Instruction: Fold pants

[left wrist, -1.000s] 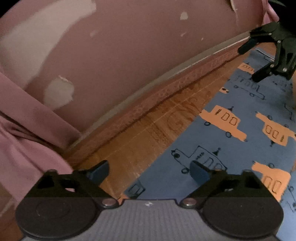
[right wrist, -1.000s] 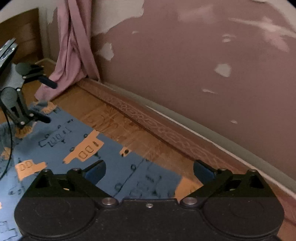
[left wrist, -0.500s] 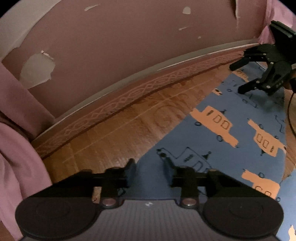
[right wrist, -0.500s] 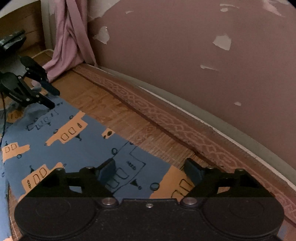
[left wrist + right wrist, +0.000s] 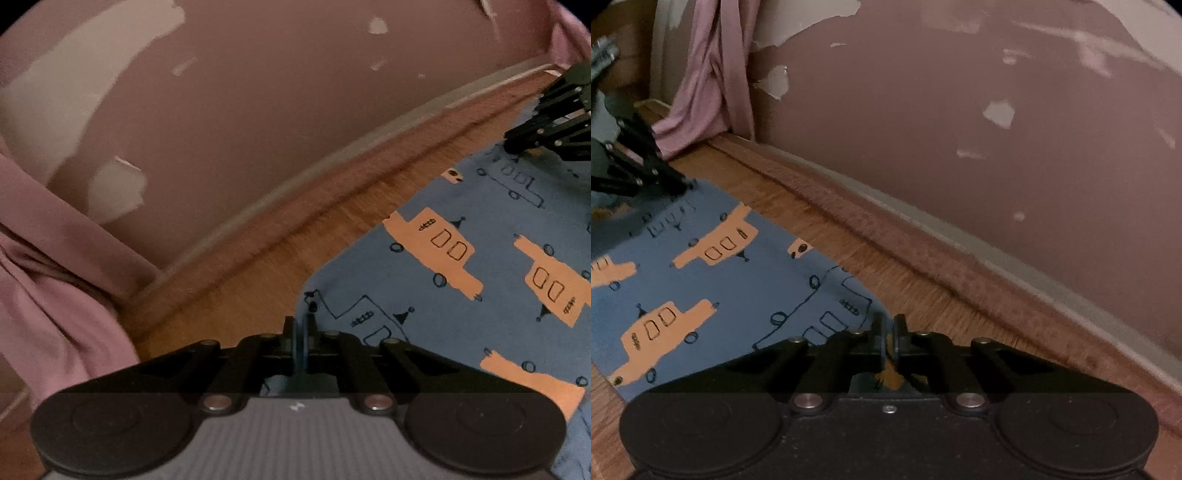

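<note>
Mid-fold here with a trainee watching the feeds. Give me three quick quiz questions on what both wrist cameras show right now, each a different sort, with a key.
1. True or false: the left hand-held gripper is open above the blue car-print pants.
2. Multiple choice: the pants lie on A) a bed, B) the wooden floor, C) a table.
3. Fill in: in the right wrist view, the right hand-held gripper is pinching the pants at their ____ nearest the wall.

Key: 1 false, it is shut on the pants' edge; 2 B; 3 corner.
</note>
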`<action>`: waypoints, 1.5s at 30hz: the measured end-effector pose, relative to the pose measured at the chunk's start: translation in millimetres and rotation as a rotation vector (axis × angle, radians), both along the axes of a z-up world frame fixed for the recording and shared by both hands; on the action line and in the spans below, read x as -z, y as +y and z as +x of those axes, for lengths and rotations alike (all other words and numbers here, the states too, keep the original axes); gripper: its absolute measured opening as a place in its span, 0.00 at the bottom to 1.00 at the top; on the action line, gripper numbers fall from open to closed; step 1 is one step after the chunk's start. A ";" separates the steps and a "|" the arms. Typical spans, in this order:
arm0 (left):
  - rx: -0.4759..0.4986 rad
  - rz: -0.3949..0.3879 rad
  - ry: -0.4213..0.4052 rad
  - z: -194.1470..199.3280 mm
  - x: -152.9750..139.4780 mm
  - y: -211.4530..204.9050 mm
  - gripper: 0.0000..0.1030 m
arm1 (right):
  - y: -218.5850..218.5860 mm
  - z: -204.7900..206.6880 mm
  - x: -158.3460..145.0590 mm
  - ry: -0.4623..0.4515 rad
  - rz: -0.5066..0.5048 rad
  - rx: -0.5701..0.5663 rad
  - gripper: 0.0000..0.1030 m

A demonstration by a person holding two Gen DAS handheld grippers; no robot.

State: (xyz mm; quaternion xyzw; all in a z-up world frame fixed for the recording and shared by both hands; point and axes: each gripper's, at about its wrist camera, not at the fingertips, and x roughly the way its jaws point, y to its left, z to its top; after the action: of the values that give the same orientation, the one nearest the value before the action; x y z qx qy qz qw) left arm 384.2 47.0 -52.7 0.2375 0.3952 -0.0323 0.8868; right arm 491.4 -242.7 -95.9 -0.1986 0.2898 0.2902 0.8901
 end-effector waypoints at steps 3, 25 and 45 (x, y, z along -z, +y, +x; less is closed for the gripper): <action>-0.043 0.039 -0.054 10.7 -5.1 1.6 0.03 | 17.0 12.4 -6.7 -0.076 -0.027 0.034 0.02; -0.048 -0.182 -0.021 -5.9 -21.1 141.7 0.74 | 113.6 59.2 -22.4 -0.022 0.039 -0.183 0.80; -0.001 -0.069 0.099 -0.2 -8.9 123.2 0.18 | 157.2 97.3 -12.4 0.113 0.012 -0.215 0.75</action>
State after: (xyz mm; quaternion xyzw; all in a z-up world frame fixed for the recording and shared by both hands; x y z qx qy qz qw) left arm 384.0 170.2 -43.9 0.2047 0.4373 -0.0569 0.8739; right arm 588.7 -85.5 -83.5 -0.2065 0.3147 0.3964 0.8374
